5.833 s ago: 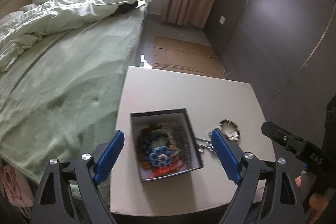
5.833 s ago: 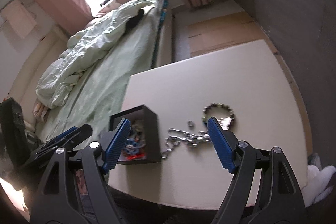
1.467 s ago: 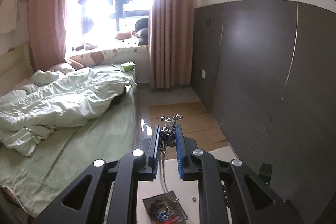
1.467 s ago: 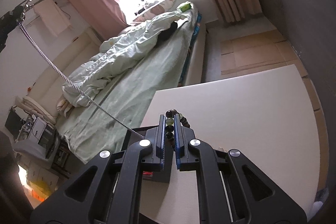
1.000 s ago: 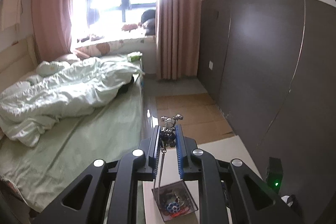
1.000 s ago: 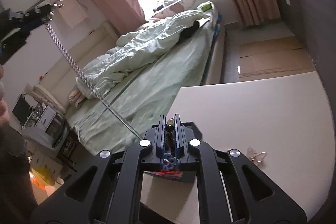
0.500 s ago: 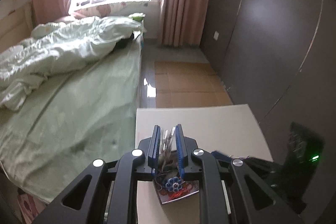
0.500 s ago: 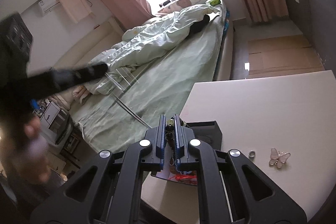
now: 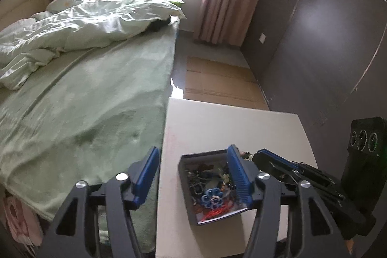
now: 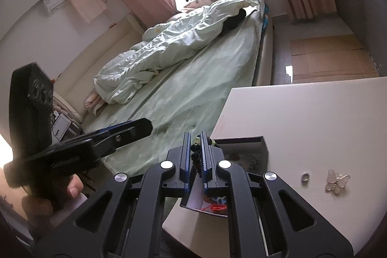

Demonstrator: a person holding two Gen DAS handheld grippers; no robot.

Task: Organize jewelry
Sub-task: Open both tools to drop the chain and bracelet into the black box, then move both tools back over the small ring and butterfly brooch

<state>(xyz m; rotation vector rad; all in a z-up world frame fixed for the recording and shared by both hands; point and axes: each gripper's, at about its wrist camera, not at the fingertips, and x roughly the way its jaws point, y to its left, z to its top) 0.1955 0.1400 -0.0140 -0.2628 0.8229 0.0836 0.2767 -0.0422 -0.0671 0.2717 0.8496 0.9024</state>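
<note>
Two tongs: right tongs point(image 10: 195, 156) pinch round-bead bracelet point(image 10: 194, 149); left tongs point(image 9: 191, 173) spread.

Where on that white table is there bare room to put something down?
The far half of the table, beyond the box, is bare out to its edges. The near right part holds a ring and a butterfly brooch. The box itself is crowded with jewelry.

The box point(image 9: 212, 187) sits on the bench point(image 9: 229, 122) near its front left corner, full of jewelry point(image 9: 212, 195). The bed point(image 9: 84, 93) runs along the bench's left side. Right of the box, the ring point(image 10: 305, 177) lies beside the butterfly piece point(image 10: 336, 181), both on the bench.
</note>
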